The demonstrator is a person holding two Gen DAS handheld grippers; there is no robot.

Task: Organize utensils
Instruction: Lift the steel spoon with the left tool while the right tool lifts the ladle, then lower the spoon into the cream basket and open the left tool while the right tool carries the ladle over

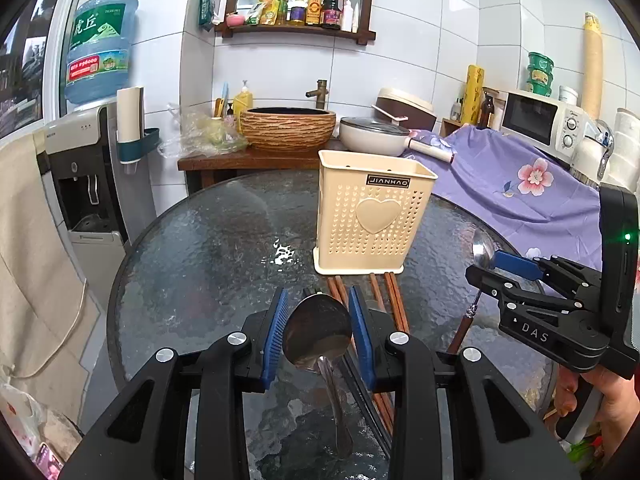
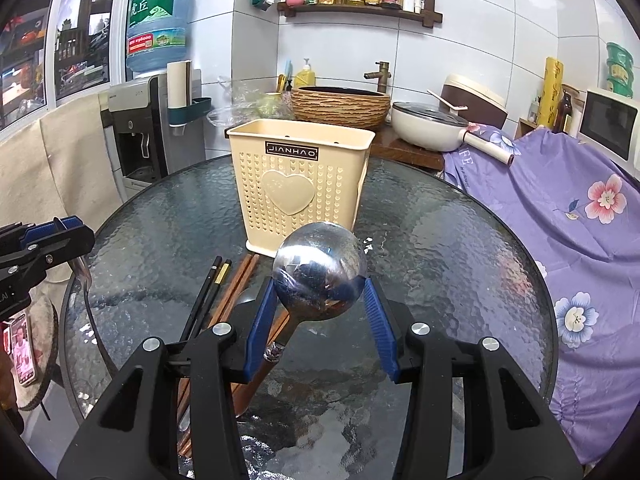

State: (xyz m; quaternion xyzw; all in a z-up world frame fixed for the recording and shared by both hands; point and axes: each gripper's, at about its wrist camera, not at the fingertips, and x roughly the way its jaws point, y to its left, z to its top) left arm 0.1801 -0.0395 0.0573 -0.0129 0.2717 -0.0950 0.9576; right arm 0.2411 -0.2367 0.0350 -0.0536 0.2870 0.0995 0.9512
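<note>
A cream perforated utensil holder (image 1: 374,212) with a heart stands on the round glass table (image 1: 200,264); it also shows in the right wrist view (image 2: 298,184). My left gripper (image 1: 320,334) is shut on the bowl of a steel spoon (image 1: 316,332), held above the table. My right gripper (image 2: 320,314) is shut on the round bowl of a wooden-handled spoon (image 2: 320,272); it also shows in the left wrist view (image 1: 486,266). Brown chopsticks (image 1: 394,300) lie in front of the holder, and black chopsticks (image 2: 206,292) beside brown ones (image 2: 236,292).
A purple flowered cloth (image 2: 568,216) covers the surface at the right. Behind the table are a woven basin (image 1: 288,126), a white pan (image 1: 374,134), a microwave (image 1: 536,118) and a water dispenser (image 1: 86,184). A phone (image 2: 22,350) lies at the left.
</note>
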